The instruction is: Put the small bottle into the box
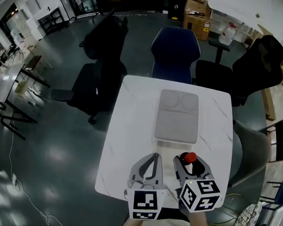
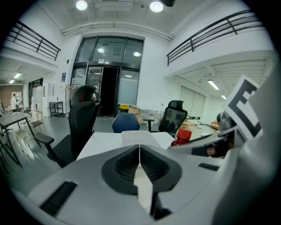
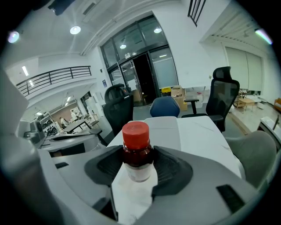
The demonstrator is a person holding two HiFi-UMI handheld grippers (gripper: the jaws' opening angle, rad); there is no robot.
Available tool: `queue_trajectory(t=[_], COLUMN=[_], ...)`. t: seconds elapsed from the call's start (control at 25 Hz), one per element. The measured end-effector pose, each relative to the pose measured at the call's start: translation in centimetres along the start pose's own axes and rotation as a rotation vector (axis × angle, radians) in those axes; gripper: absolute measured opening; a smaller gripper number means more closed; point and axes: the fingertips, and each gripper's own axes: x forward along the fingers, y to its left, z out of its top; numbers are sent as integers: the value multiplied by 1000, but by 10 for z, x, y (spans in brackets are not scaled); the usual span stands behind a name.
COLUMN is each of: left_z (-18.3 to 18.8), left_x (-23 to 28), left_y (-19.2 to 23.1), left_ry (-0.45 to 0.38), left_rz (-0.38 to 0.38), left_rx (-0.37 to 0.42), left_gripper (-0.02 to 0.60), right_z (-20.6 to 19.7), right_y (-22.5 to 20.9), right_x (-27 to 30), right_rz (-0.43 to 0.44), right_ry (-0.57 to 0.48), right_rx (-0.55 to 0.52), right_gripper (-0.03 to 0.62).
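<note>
A small bottle (image 3: 136, 151) with a red cap and dark red contents stands upright between the jaws of my right gripper (image 3: 137, 163), which is shut on it. In the head view the small bottle (image 1: 188, 158) shows its red cap at the near edge of the white table (image 1: 128, 134), inside my right gripper (image 1: 191, 163). The grey box (image 1: 176, 116) lies flat in the middle of the table, its lid closed, beyond both grippers. My left gripper (image 1: 155, 159) is beside the right one, shut with nothing in it; its jaws meet in the left gripper view (image 2: 139, 151).
A blue chair (image 1: 174, 51) stands at the table's far side. Black office chairs (image 1: 99, 74) stand at the far left and another one (image 1: 257, 68) at the far right. A grey chair (image 1: 249, 147) is close on the right. Cardboard boxes (image 1: 196, 15) sit on the floor far behind.
</note>
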Motion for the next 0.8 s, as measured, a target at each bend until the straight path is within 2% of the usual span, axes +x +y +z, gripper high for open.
queue_trajectory(t=[0.8], left_z=[-42], left_x=[40], left_y=[4], left_ry=[113], left_rz=[-15], left_rx=[-50], left_gripper=[20], right_z=[-29], right_y=[-21], right_x=[48], right_rz=[-6], right_ry=[108], right_rx=[37], right_gripper=[224])
